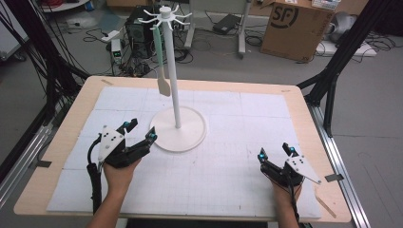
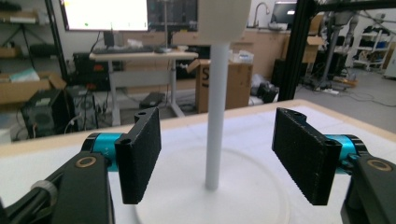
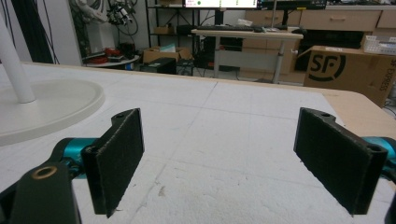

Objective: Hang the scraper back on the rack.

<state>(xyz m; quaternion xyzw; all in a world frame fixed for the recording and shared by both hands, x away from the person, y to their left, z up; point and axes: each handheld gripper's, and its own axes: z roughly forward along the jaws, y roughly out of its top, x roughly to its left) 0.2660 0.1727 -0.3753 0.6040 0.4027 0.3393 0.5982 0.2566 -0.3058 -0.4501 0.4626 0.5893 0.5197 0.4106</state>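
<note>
Both grippers are resting with jaws spread wide, the left gripper (image 1: 140, 131) facing the white rack's base (image 1: 190, 137) just beside it, the right gripper (image 1: 275, 153) lying well apart

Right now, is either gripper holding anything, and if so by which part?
Nothing is held. The left gripper is open near the white stand, its jaws apart from the pole. The right gripper is open over the table.

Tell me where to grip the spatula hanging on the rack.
Take the spatula on its straight green handle, above the cream blade, probably with the left gripper, open and nearest. Come from the left, away from the rack's pole beside it; the thin handle hangs vertically from a hook, so close the jaws across it.
</note>
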